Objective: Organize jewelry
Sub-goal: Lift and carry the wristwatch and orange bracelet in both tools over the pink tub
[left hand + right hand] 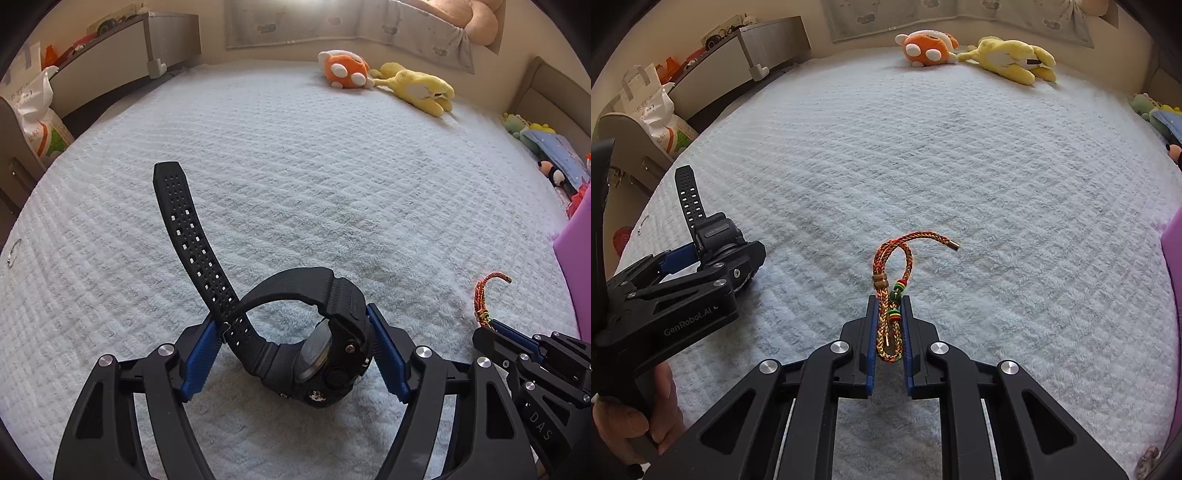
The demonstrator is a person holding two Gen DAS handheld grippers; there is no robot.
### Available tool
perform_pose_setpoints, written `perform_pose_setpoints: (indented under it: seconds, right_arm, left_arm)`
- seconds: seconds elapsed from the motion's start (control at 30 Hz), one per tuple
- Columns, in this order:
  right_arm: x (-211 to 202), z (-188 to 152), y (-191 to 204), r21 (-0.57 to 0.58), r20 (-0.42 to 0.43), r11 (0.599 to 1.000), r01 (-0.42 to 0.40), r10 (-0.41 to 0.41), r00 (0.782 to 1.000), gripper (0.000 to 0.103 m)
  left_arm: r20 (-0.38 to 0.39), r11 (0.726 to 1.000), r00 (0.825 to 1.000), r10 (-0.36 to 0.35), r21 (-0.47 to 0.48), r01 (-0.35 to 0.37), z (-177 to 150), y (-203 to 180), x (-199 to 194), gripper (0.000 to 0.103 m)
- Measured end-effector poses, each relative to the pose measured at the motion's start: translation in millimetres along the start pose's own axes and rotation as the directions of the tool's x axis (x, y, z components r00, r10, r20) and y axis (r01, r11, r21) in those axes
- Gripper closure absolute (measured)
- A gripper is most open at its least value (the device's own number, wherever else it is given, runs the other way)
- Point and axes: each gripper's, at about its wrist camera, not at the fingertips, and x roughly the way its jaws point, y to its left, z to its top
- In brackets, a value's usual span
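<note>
My left gripper (pixel 295 332) is shut on a black rubber watch (pixel 325 354), its blue pads against the case and the strap; the perforated strap end sticks up to the left. The watch (pixel 713 236) and left gripper (pixel 701 254) also show at the left of the right wrist view. My right gripper (pixel 889 310) is shut on a braided orange-gold bracelet (pixel 892 291) with green and red beads; its loop and one metal-tipped end stick out past the fingertips. The bracelet (pixel 484 295) and right gripper (pixel 495 325) show at the right of the left wrist view. Both are just above a light blue bedspread (pixel 295 184).
An orange plush (pixel 929 46) and a yellow plush (pixel 1012 59) lie at the far edge of the bed. A purple box (pixel 576 266) stands at the right edge. A small metal ring (pixel 13 253) lies on the bed's left edge. A shelf and bags stand at the left.
</note>
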Motion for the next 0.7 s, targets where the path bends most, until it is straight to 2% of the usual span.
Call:
perform_pose_setpoints:
  seconds: [0.37, 0.7]
  right_arm:
    - [-47.6, -6.7, 13.9, -0.01, 0.018, 1.0, 0.0, 0.0, 1.0, 0.092]
    - [-138.7, -2.8, 24.3, 0.019, 0.038, 1.0, -0.009, 0.008, 0.999, 0.092]
  left_arm:
    - [0.015, 1.0, 1.0, 0.008, -0.008, -0.008, -4.6, 12.7, -50.7, 0.031]
    - [0.054, 0.999, 0.999, -0.011, 0.042, 0.009, 13.1, 5.4, -137.8, 0.031]
